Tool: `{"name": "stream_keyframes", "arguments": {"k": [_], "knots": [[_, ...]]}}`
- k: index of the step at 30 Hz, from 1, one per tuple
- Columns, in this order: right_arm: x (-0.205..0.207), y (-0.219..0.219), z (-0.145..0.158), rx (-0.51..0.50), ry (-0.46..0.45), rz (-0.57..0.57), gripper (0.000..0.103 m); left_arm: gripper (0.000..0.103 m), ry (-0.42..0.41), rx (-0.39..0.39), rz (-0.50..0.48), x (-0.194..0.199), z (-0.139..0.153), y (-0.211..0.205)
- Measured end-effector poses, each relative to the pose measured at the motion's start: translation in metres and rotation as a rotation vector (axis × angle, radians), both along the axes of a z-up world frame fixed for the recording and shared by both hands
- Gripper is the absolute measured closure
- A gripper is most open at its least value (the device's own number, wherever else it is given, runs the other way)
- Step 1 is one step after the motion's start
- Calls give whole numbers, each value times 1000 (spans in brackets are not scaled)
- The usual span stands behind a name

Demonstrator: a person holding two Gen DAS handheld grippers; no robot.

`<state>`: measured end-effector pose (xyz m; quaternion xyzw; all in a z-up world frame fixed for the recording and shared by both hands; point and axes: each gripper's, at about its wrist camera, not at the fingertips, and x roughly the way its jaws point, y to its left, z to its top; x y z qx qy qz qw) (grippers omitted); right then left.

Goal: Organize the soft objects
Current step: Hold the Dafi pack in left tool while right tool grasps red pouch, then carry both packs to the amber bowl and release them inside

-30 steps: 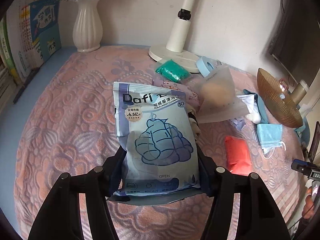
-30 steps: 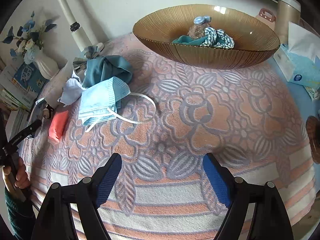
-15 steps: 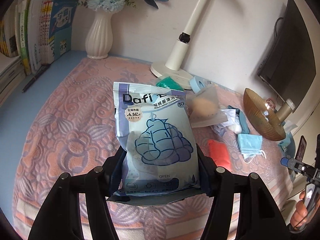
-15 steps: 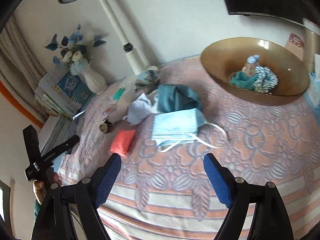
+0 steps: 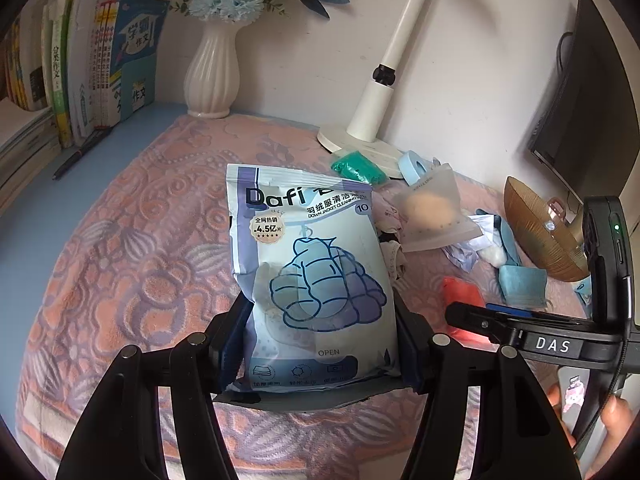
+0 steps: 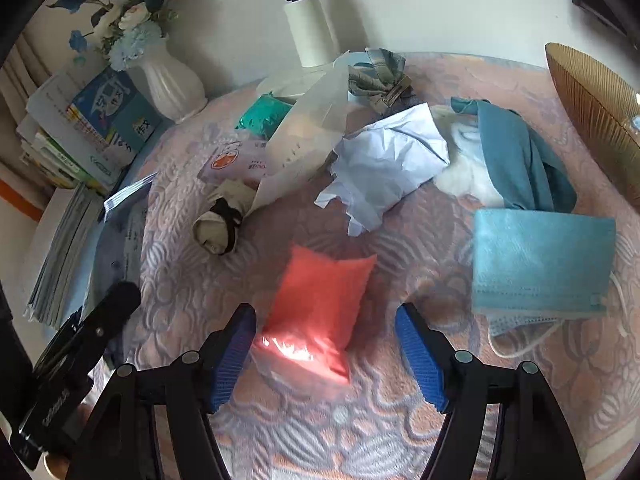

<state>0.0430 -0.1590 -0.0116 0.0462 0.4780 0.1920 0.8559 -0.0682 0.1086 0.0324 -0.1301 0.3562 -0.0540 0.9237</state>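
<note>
White wall, desk lamp, vase, upright books

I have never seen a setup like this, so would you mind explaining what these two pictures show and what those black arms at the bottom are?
There is no robot here: a person holds a pair of hand-held tongs in each hand, and each carries a wide-angle camera looking forward along its two fingers. The black arms at the bottom edge are those fingers.

The left-hand picture shows the left tongs clamped on a blue-and-white wipes packet, held above a patterned cloth.

The right-hand picture shows the right tongs over a small red pouch lying on the cloth. Their jaws are closing, with the pouch's near end between them, but the pads do not yet press it.

Also on the cloth: a blue face mask, crumpled white paper, a teal cloth and a brown bowl at the edge.
</note>
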Motion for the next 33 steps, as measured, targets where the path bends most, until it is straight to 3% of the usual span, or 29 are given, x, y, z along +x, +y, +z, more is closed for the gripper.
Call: {"name": "stream_keyframes", "arguments": {"k": [5,7,8,9,14,20,24,29,33], "knots": [[-2,15,-2,-45,-40,-14,29,43,9,-20,5,2,-2,2],[-8,22,-2,-111,-83,-17,44,43,13,-25,10,3,-3,3],[-12,24,-2,-143,-103,-13,57,43,15,-25,14,3,-3,4],[-14,22,-2,-156,-115,-5,59,43,17,-25,16,3,-4,4],[-31,-13,3,11,-64,92,61,43,29,-2,30,4,-4,2],[-57,-70,17,47,-106,86,61,43,37,33,25,1,3,-7],[-61,-112,38,66,-139,22,61,43,-30,-19,-48,-10,36,-34],[-54,-182,76,96,-225,-118,61,43,-133,48,-190,-1,98,-105],[-35,-243,97,127,-246,-271,61,43,-154,40,-310,28,129,-168]]}}
